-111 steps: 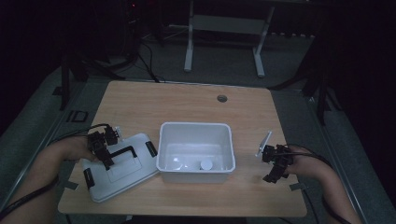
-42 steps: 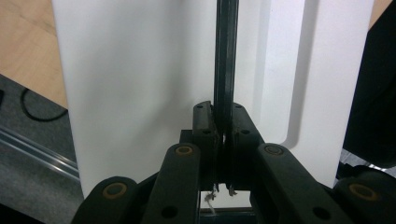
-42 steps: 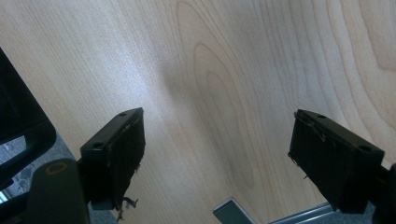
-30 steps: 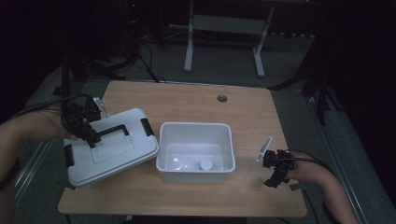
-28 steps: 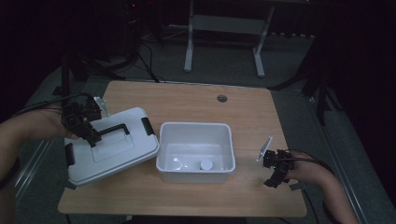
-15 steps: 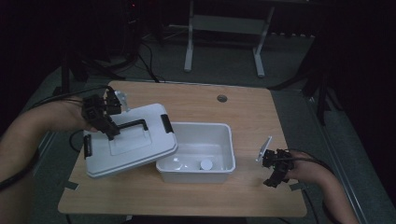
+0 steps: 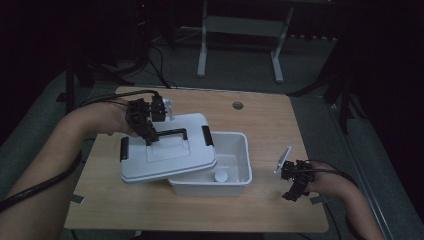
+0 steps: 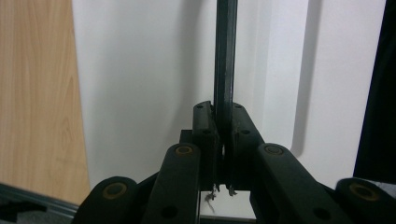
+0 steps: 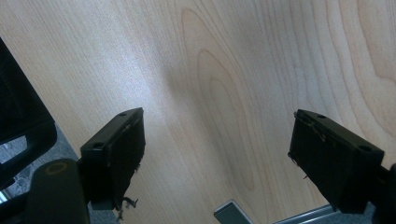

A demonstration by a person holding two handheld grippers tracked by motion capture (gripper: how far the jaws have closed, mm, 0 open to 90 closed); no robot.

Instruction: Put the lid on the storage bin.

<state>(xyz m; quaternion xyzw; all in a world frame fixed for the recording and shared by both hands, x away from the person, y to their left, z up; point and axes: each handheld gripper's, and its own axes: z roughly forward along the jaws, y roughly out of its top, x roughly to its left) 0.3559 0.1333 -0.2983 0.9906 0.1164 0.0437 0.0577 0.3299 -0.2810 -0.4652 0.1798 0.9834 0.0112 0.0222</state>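
Left gripper (image 7: 150, 136), pinching the lid's black handle (image 7: 169, 134), has carried the lid (image 7: 167, 150) over the bin (image 7: 239, 159); right gripper (image 7: 295, 181) rests spread.

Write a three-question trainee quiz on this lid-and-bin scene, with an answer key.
1. True or false: the left gripper is clamped on the black handle of the white lid.
2. Multiple choice: where is the lid? A) flat on the table, apart from the bin; B) tilted, partly over the left side of the white bin; C) seated squarely on the bin.
3. In a few words: what do the jaws of the right gripper hold?

Key
1. True: the left gripper view shows the jaws pinching the thin black bar.
2. B.
3. Nothing: the jaws stand apart over bare wood at the table's right front.
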